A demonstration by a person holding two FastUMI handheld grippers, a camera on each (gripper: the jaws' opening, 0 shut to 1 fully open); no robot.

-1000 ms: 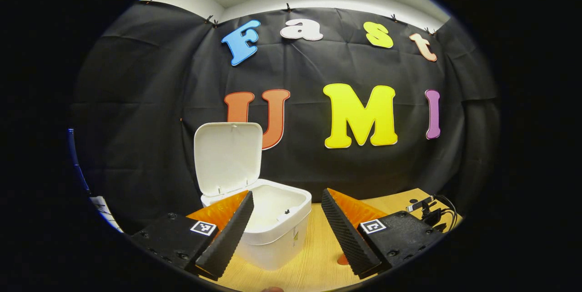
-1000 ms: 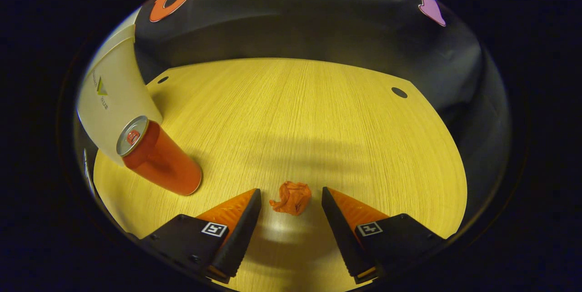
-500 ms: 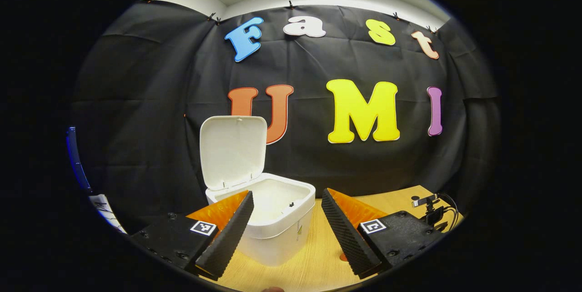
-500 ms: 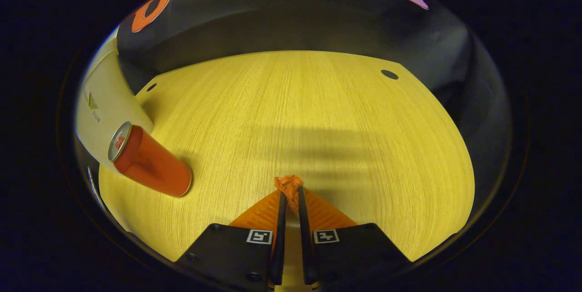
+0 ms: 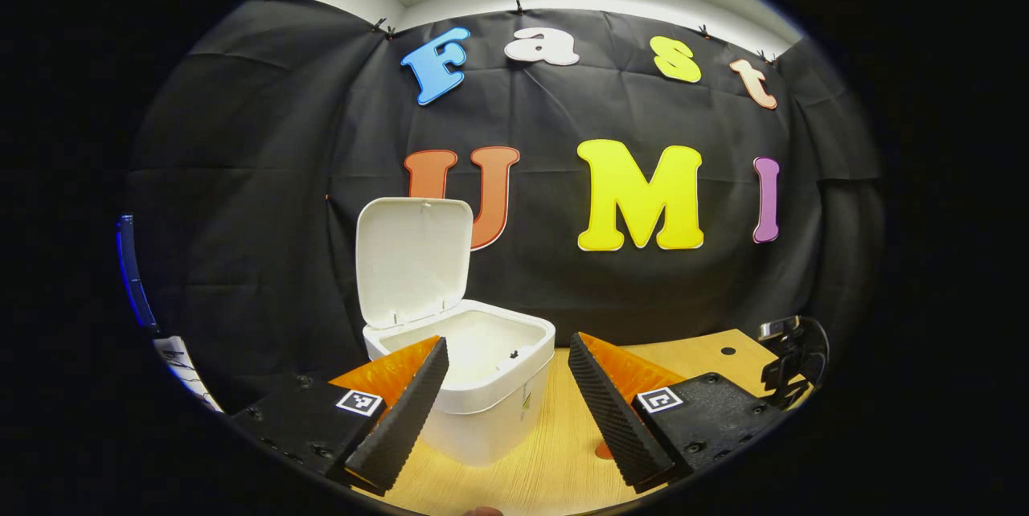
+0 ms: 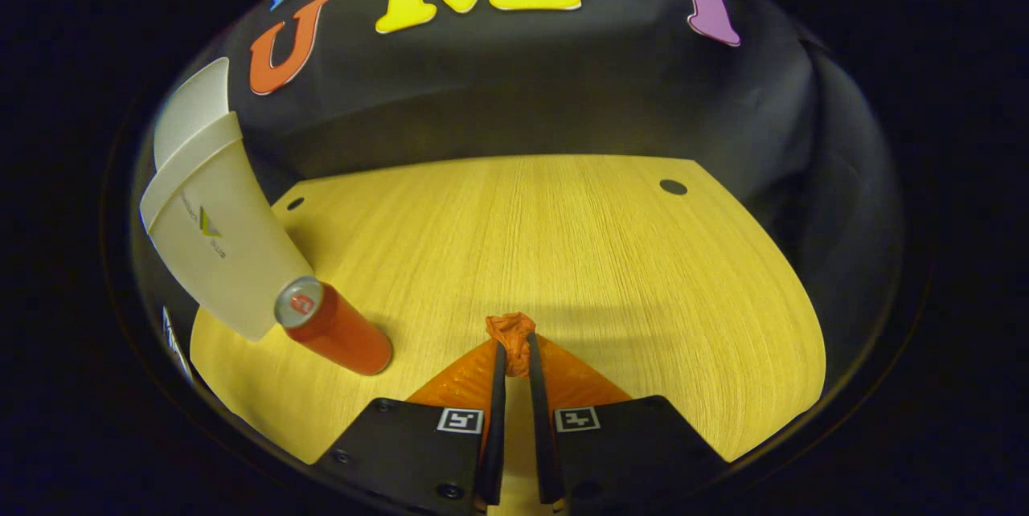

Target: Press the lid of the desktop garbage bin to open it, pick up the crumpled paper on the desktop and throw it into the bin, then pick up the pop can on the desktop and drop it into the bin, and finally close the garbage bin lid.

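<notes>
The white desktop bin (image 5: 482, 411) stands on the wooden desk with its lid (image 5: 412, 259) swung up and its inside showing. My left gripper (image 5: 508, 407) hovers open in front of the bin, holding nothing. In the right gripper view, my right gripper (image 6: 513, 351) is shut on the orange crumpled paper (image 6: 511, 329), lifted above the desk. The red pop can (image 6: 334, 329) stands upright to the left of it, close beside the bin's white wall (image 6: 225, 251). A small part of the can (image 5: 603, 449) shows by my left gripper's right finger.
The wooden desk (image 6: 547, 259) stretches wide to the black cloth wall, with small round holes (image 6: 673, 187) near its back corners. The other gripper, with cables (image 5: 792, 359), shows at the desk's right edge in the left gripper view.
My right gripper shut on the crumpled paper, then rose from the desk with it. My left gripper drew back a little from the bin.
</notes>
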